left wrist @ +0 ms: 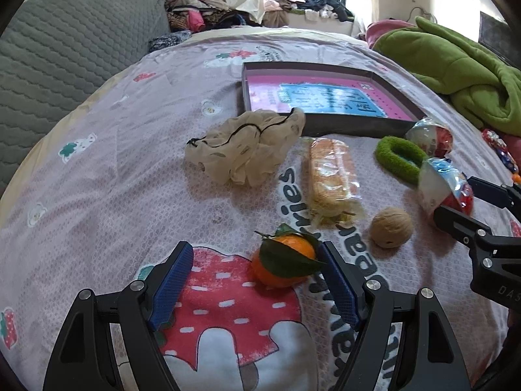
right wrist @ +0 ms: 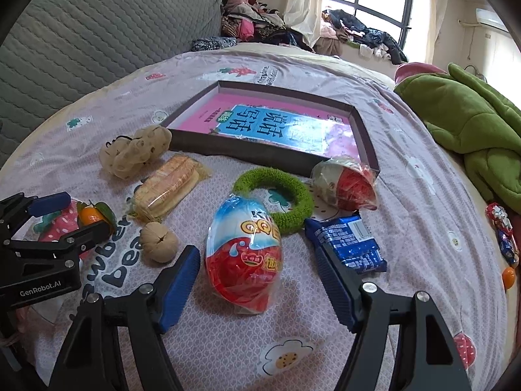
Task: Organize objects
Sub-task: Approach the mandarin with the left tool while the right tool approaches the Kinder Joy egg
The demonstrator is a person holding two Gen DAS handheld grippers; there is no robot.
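Observation:
A tangerine with green leaves lies on the bedspread between the blue pads of my left gripper, close to the right pad; the jaws stand wide and open. The right wrist view shows that gripper at the left edge around the tangerine. My right gripper is open, straddling a wrapped red-and-blue toy egg with gaps on both sides. A shallow dark box holding a pink and blue book lies beyond.
On the bed lie a walnut, a cracker packet, a beige scrunchie, a green fuzzy ring, a second wrapped egg and a blue biscuit pack. A green blanket lies at the right.

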